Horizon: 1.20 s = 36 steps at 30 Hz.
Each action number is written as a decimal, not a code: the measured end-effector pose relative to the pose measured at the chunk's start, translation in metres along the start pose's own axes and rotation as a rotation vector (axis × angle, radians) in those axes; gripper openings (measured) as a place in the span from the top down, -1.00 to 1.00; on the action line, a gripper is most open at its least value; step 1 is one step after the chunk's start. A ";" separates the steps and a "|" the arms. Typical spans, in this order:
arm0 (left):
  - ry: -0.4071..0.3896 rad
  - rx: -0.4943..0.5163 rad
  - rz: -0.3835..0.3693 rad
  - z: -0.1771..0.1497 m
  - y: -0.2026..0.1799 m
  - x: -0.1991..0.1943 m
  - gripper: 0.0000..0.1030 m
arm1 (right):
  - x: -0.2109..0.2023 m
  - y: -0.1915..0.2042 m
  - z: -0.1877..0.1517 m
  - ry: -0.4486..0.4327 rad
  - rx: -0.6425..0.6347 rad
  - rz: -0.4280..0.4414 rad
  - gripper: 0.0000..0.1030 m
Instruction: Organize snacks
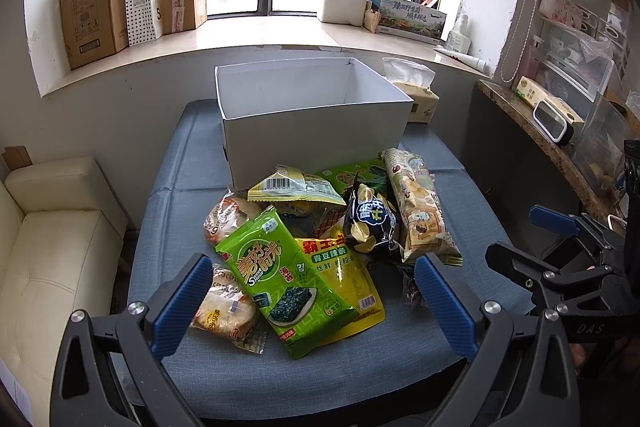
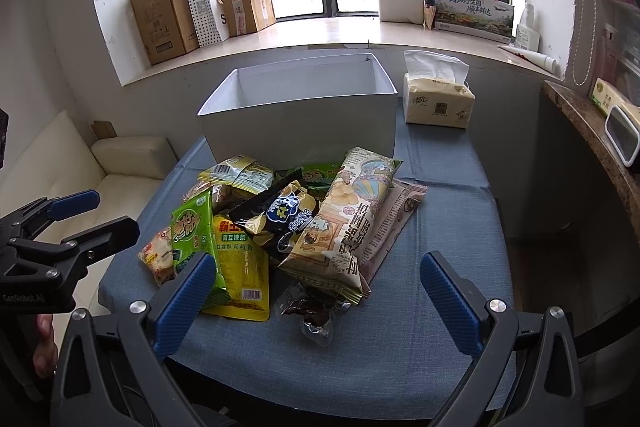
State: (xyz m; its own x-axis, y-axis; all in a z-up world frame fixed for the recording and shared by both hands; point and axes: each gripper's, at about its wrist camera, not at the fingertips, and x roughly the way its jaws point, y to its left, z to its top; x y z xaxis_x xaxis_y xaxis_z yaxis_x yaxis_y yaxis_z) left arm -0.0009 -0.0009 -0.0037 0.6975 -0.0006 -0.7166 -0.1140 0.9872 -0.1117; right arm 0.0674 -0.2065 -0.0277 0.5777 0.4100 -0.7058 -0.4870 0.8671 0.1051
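Observation:
A pile of snack packets lies on a blue-clothed table (image 1: 192, 163) in front of an open white box (image 1: 312, 123), which looks empty. On top are a green seaweed packet (image 1: 280, 279), a yellow pea packet (image 1: 352, 287), a dark chip bag (image 1: 370, 223) and a long beige packet (image 1: 420, 207). My left gripper (image 1: 314, 291) is open, low over the near side of the pile, holding nothing. My right gripper (image 2: 316, 291) is open and empty, just above a small dark clear-wrapped snack (image 2: 310, 307). The box (image 2: 296, 123), the dark chip bag (image 2: 280, 219) and the beige packet (image 2: 344, 211) show there too.
A tissue pack (image 2: 438, 101) stands right of the box. A cream sofa (image 1: 56, 239) is left of the table, a stone counter (image 1: 532, 123) with containers to the right. Cardboard boxes (image 1: 92, 7) line the window sill behind.

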 end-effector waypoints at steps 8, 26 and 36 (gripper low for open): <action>0.000 0.001 0.000 -0.001 0.000 0.000 -1.00 | 0.000 0.000 -0.001 0.002 0.002 0.000 -1.00; 0.019 -0.013 0.006 -0.004 0.007 0.007 -1.00 | 0.093 -0.032 0.032 0.115 0.125 -0.075 -1.00; -0.002 -0.028 0.028 -0.005 0.017 0.006 -1.00 | 0.159 -0.037 0.036 0.236 0.158 -0.025 -0.12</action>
State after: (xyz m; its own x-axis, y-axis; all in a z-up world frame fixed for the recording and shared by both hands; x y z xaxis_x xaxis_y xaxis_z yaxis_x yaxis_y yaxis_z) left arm -0.0021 0.0153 -0.0133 0.6950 0.0275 -0.7185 -0.1531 0.9820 -0.1105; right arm 0.2005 -0.1631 -0.1187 0.4106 0.3268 -0.8512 -0.3557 0.9170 0.1805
